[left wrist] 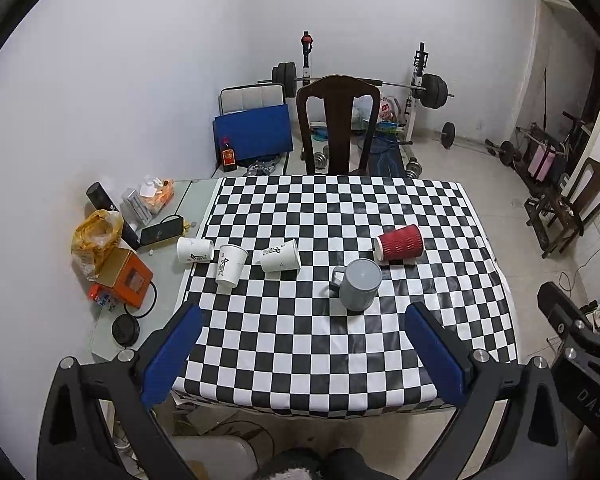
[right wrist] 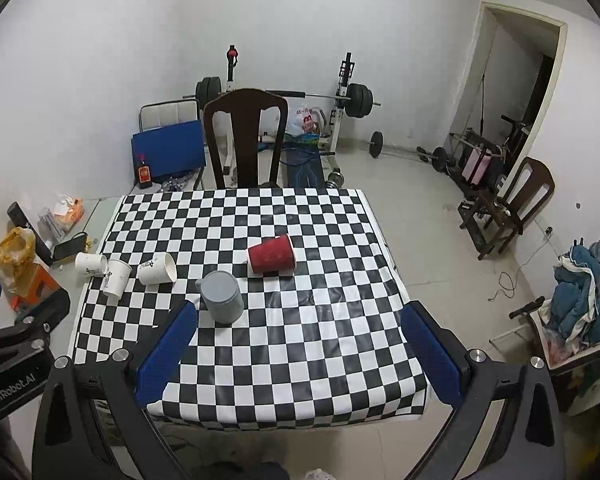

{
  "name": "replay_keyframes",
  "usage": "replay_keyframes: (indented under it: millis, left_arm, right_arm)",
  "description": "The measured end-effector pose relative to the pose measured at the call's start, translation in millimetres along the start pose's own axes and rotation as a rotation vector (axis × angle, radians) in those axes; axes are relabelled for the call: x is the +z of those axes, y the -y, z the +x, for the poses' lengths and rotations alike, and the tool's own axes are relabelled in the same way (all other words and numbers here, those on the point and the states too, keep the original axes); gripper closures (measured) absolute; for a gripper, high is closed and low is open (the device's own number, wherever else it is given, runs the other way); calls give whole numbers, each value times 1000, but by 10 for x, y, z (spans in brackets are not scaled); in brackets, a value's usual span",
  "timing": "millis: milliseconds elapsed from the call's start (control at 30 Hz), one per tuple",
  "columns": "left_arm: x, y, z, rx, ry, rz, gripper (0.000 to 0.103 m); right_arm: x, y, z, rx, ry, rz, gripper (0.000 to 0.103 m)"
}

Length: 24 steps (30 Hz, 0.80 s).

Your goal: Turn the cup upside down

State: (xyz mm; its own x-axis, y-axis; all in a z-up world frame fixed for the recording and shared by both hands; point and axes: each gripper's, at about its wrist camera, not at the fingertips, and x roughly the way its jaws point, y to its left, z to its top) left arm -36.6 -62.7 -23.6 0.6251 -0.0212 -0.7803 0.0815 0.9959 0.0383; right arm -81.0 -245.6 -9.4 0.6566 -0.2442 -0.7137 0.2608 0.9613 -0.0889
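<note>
A grey mug (left wrist: 359, 284) stands upside down on the checkered tablecloth (left wrist: 340, 340), its handle to the left; it also shows in the right wrist view (right wrist: 222, 296). A red ribbed paper cup (left wrist: 399, 242) (right wrist: 271, 254) lies on its side behind it. Three white paper cups sit at the left: one lying (left wrist: 280, 256) (right wrist: 157, 268), one upright (left wrist: 231, 265) (right wrist: 116, 278), one lying at the cloth's edge (left wrist: 194, 249) (right wrist: 90, 264). My left gripper (left wrist: 300, 354) and right gripper (right wrist: 300, 354) are both open and empty, held above the table's near edge.
A dark wooden chair (left wrist: 337, 120) stands behind the table. Clutter sits on the bare table strip at left: an orange box (left wrist: 126, 278), a yellow bag (left wrist: 94, 234), a black lid (left wrist: 125, 330). Weights and a bench rack (left wrist: 420, 88) fill the back. A clothes pile (right wrist: 584, 284) lies at the right.
</note>
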Motion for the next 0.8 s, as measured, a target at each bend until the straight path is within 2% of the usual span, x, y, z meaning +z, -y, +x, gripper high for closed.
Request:
replay_keyframes:
  millis: [133, 367, 800]
  left_arm:
    - [16, 6, -39, 4, -18, -7, 0]
    - [53, 8, -40, 17, -73, -13, 0]
    - [73, -4, -48, 24, -82, -11, 0]
  right_arm:
    - [32, 52, -62, 8, 8, 12, 0]
    - [94, 118, -84, 21, -29, 25, 0]
    - [172, 78, -94, 44, -83, -2, 0]
